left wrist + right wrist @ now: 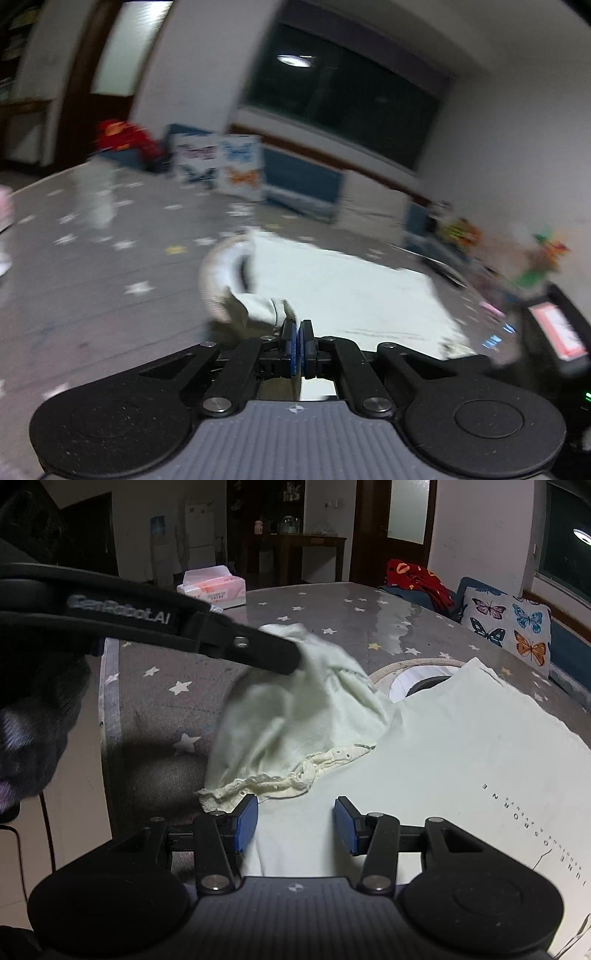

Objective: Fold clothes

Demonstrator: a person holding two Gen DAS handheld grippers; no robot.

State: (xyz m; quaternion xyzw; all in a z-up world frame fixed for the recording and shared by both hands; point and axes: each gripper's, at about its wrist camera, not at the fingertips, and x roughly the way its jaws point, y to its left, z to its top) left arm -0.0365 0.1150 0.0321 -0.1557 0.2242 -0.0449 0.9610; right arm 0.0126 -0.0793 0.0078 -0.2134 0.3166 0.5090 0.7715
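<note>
The left gripper (298,334) has its blue pads pressed together on a pinch of the sleeve (295,709) of a pale shirt (461,746). In the right wrist view this same gripper (297,657) comes in from the left side and holds the sleeve up above the table (166,701), so the cloth hangs down in loose folds with its lace hem at the bottom.

The right gripper (295,823) stands just above the body of the shirt with its jaws apart; nothing is between the pads.

The shirt lies flat on the grey table with white stars, its round collar (417,672) toward the far side and small dark letters printed near the right edge. Behind it there are a butterfly cushion (509,627), a red cloth (417,578) and a tissue pack (212,587).
</note>
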